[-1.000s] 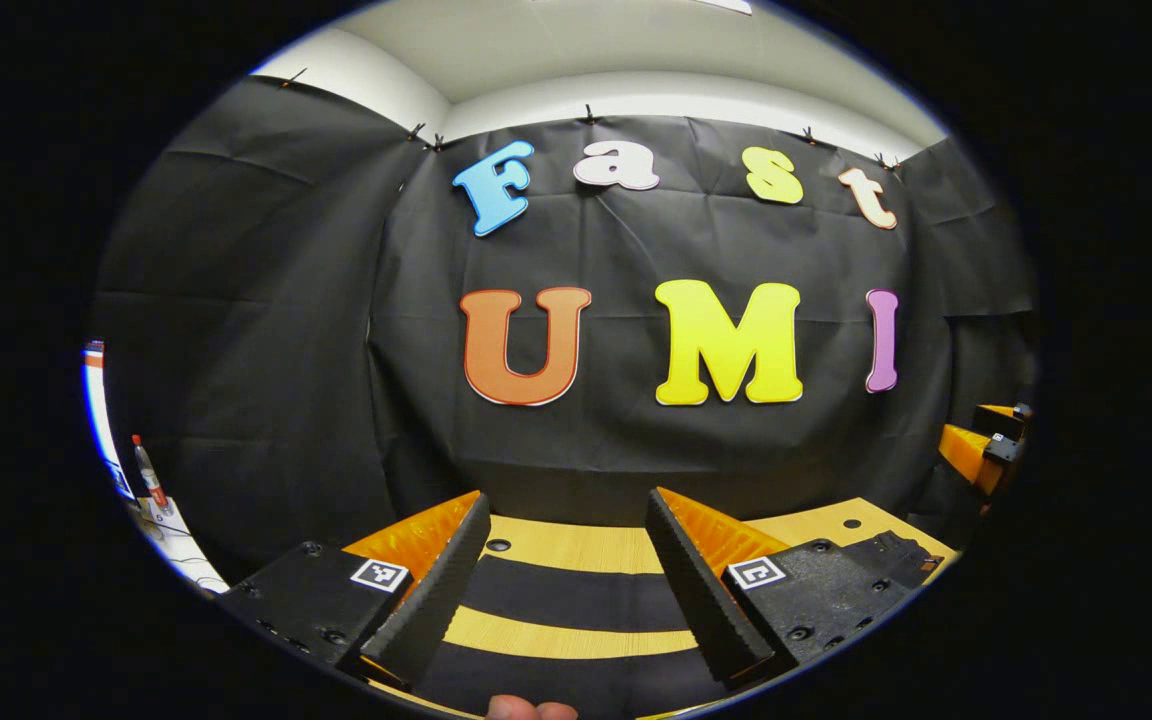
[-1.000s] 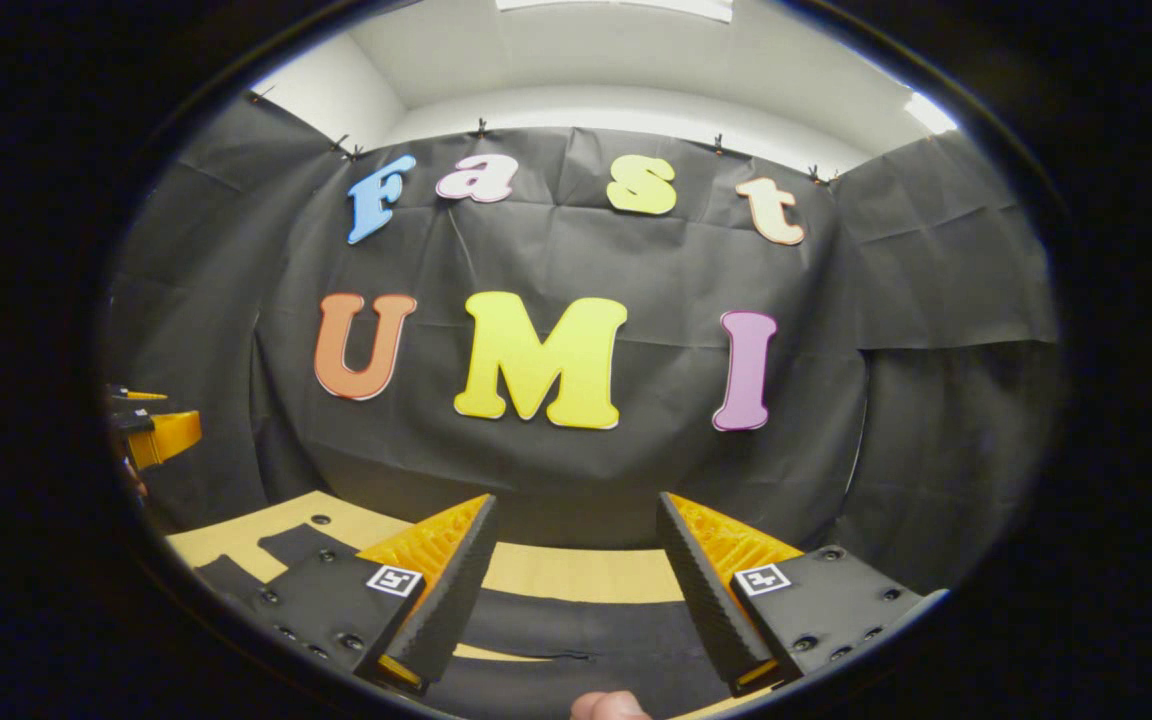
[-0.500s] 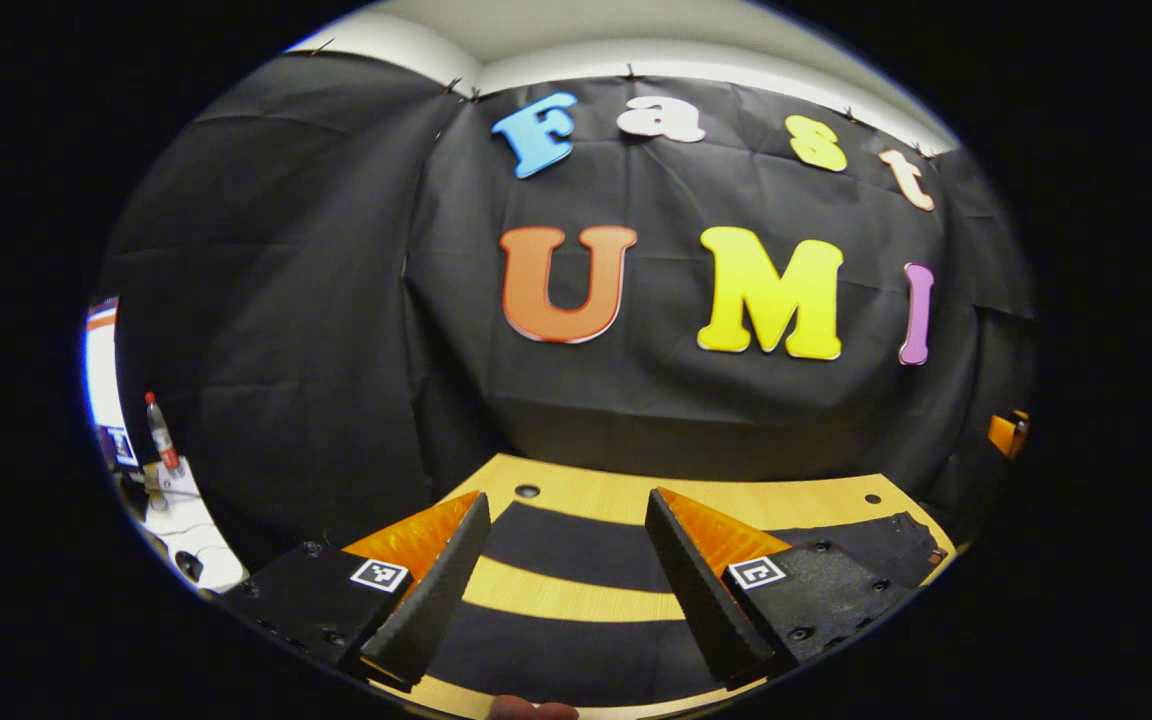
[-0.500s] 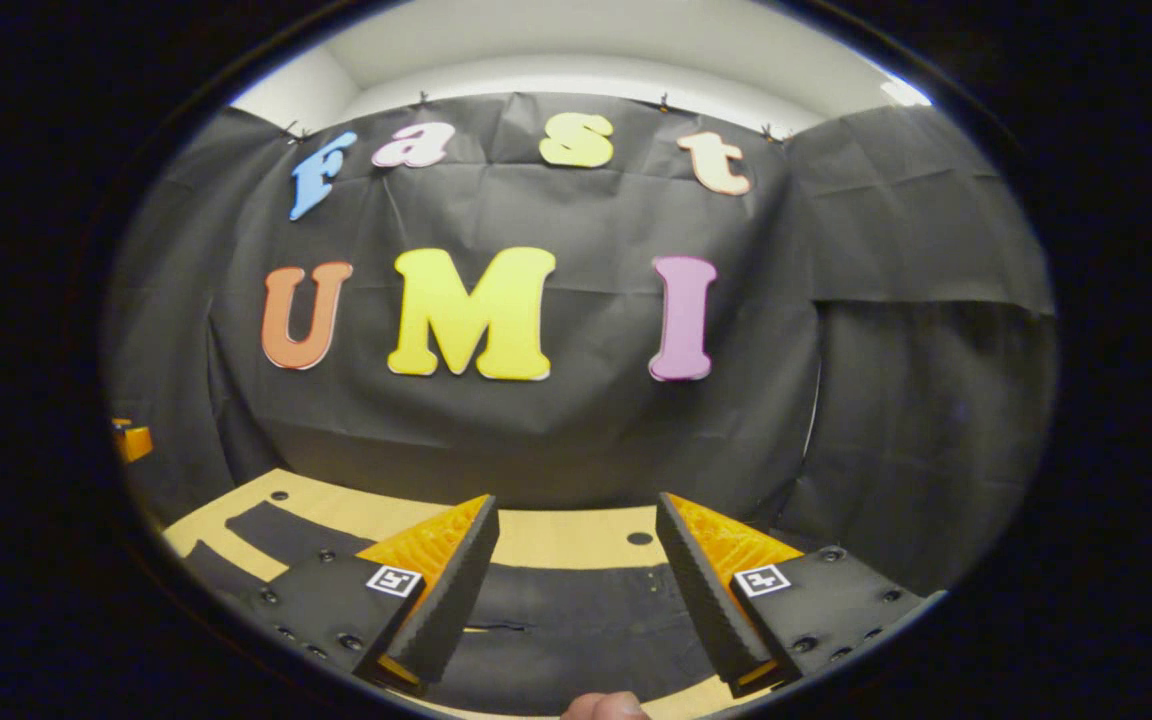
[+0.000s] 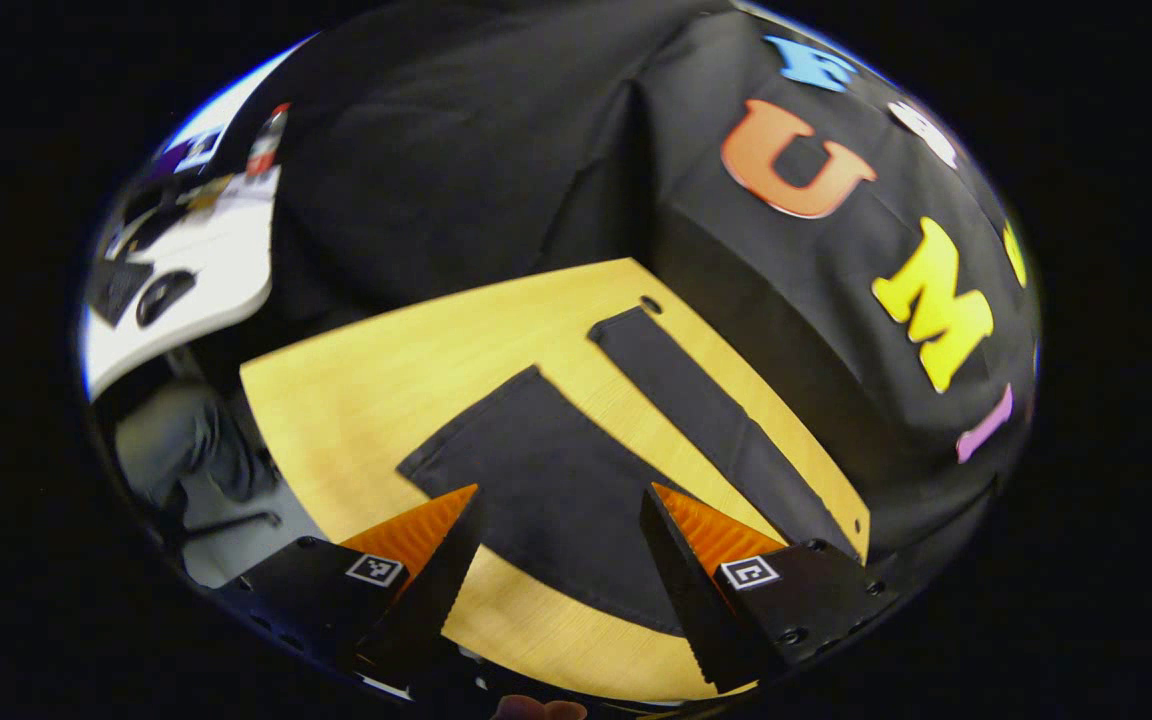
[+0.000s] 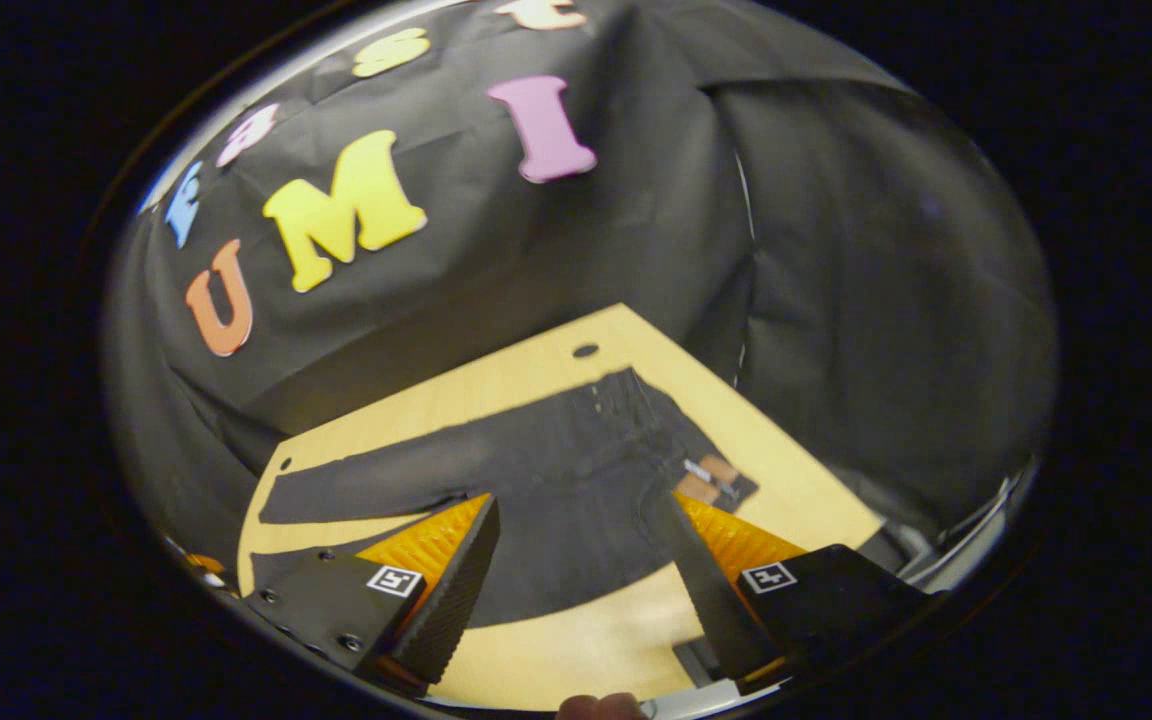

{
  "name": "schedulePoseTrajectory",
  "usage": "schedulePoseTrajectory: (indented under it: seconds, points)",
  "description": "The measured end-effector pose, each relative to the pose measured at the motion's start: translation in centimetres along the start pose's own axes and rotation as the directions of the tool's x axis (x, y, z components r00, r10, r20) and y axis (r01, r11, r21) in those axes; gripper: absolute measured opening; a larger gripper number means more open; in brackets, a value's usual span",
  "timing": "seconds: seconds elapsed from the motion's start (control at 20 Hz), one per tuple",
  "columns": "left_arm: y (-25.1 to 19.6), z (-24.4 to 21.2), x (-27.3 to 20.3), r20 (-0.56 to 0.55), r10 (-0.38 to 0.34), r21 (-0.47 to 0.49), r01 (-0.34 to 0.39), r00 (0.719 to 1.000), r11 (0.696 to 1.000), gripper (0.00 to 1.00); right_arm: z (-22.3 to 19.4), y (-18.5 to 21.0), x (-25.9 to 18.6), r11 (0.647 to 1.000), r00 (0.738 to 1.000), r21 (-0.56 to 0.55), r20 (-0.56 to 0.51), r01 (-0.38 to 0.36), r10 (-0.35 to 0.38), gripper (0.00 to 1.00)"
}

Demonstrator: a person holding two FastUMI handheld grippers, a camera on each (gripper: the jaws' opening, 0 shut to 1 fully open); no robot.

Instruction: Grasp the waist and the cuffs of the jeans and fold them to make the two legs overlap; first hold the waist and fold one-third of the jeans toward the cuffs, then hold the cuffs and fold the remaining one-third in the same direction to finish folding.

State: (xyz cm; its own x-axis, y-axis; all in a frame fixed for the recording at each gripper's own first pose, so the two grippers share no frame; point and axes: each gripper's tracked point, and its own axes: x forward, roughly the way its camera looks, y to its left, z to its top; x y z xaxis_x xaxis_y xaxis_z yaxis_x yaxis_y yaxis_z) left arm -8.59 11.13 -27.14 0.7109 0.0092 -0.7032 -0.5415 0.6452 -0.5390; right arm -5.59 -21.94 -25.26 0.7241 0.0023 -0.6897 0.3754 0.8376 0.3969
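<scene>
Dark jeans (image 6: pixel 556 470) lie flat on the wooden table (image 6: pixel 786 470) with the legs spread apart. In the right gripper view the waist (image 6: pixel 676 430), with a small brown patch (image 6: pixel 711 475), lies just ahead of my right gripper (image 6: pixel 578 500), which is open above it and holds nothing. The legs run off to the left there. In the left gripper view the near leg (image 5: pixel 546 470) ends in a cuff (image 5: pixel 471 425), and the far leg (image 5: pixel 706 410) lies beyond it. My left gripper (image 5: pixel 562 492) hovers open over the near leg.
A white desk (image 5: pixel 186 270) with a bottle (image 5: pixel 266 140) and a dark mouse stands beyond the table's left end. Bare wood (image 5: pixel 356 390) stretches past the cuffs. The black cloth wall runs close behind the table's far edge.
Both views have tipped down from the wall to the table, and the jeans now show at full length. The left view swung toward the cuffs, the right toward the waist. Both grippers stayed open.
</scene>
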Motion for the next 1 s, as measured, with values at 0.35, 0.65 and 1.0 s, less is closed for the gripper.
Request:
schedulePoseTrajectory:
  seconds: [0.35,0.65,1.0]
  points:
    - [2.9,-1.7,3.3,-0.118,0.014,-0.521,-0.073,0.993,0.851,0.99,-3.8,-6.2,3.6,0.903,0.992,0.423,-0.125,0.076,-0.025,1.0]
    - [4.0,-1.0,5.5,-0.118,0.049,-0.518,-0.104,0.992,0.849,0.98,-3.8,-7.7,6.1,0.85,0.987,0.514,-0.157,0.114,-0.037,0.98]
    - [3.0,0.5,7.3,-0.102,0.038,-0.537,-0.087,0.994,0.839,0.96,-2.4,-9.5,9.6,0.779,0.987,0.612,-0.151,0.136,-0.053,0.98]
